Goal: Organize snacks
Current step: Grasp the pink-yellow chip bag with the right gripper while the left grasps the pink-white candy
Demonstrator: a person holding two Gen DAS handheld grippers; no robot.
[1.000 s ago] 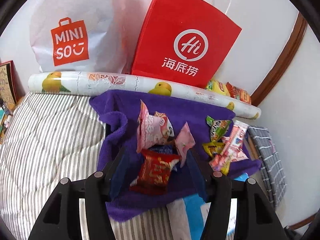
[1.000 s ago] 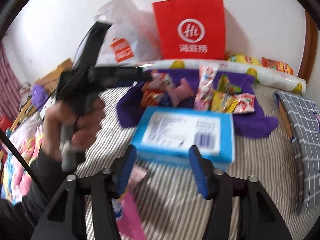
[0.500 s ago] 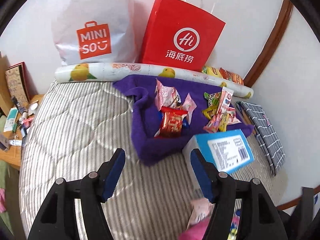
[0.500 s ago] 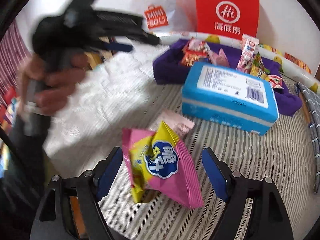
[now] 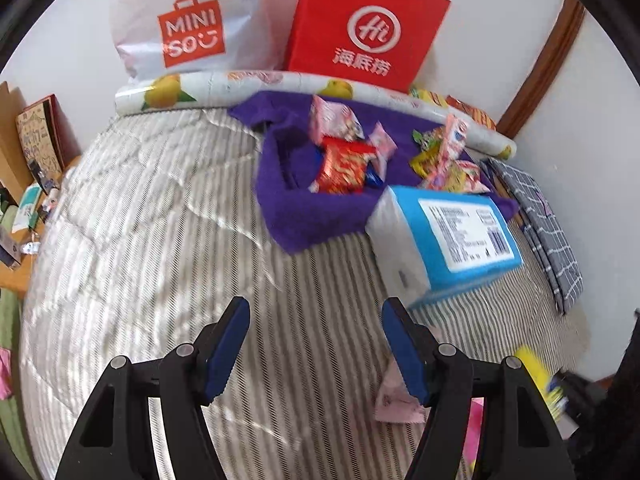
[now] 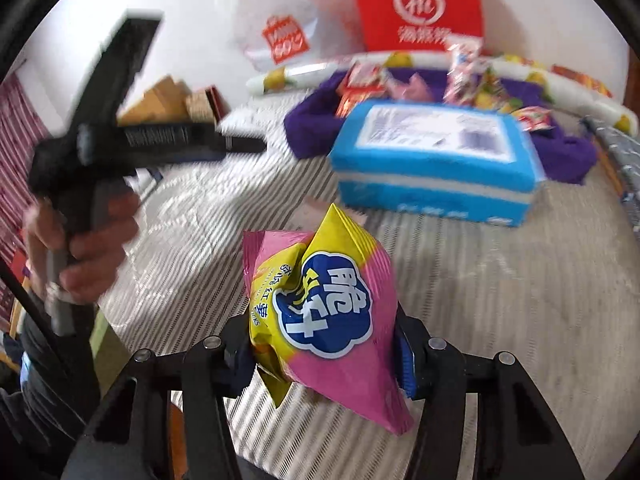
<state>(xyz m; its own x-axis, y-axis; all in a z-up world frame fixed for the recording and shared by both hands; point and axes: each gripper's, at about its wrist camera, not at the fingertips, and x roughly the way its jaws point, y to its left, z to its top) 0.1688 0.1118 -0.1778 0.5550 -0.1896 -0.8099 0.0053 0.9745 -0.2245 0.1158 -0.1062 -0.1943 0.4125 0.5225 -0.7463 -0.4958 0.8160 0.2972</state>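
One pink-and-yellow chip bag (image 6: 320, 312) is getting grabbed: right gripper (image 6: 324, 356) fingers closing on its sides, just above the striped bed (image 6: 500, 320). Left gripper (image 5: 316, 344) hangs released, nothing in it. Next it probably joins the snack pile on the purple towel (image 5: 316, 216).

"MINISO" is read in white on the orange logo of the white plastic bag (image 5: 188, 24), far left. "Hi" with 海底捞 is printed on the red paper bag (image 5: 366, 20) beside it. 脆升 is seen on the pink-yellow snack packet (image 6: 324, 304). The blue pack's label (image 5: 466, 232) is too blurred to be read.
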